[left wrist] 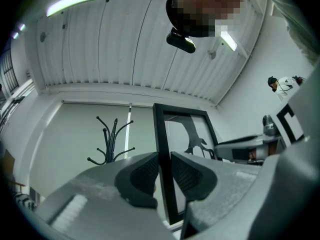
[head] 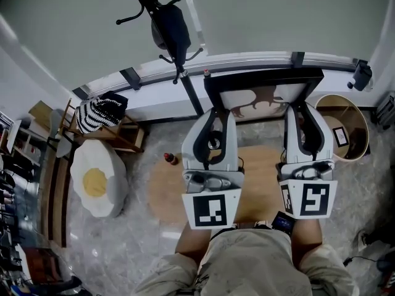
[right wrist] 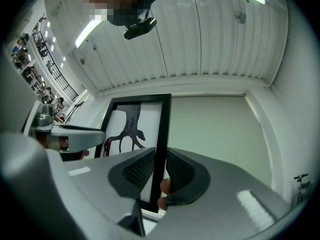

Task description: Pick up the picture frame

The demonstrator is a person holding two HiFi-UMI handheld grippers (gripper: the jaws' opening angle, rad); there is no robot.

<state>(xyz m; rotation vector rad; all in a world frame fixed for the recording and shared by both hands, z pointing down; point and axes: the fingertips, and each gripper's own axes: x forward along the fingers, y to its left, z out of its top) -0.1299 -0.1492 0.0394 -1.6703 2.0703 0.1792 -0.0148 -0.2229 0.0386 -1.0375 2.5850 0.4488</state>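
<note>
Both tool views reveal pads clamping picture frame.

A pale grey-green wall meets a white ribbed-panel ceiling lit by a long strip light. A black many-armed coat stand stands against the wall. On the grey mottled stone floor lie a round tan mat and 1 white fried-egg cushion with a yellow yolk. Near it, a black-and-white striped cloth lies on a low wooden chair. A round wooden tub stands at the right.
</note>
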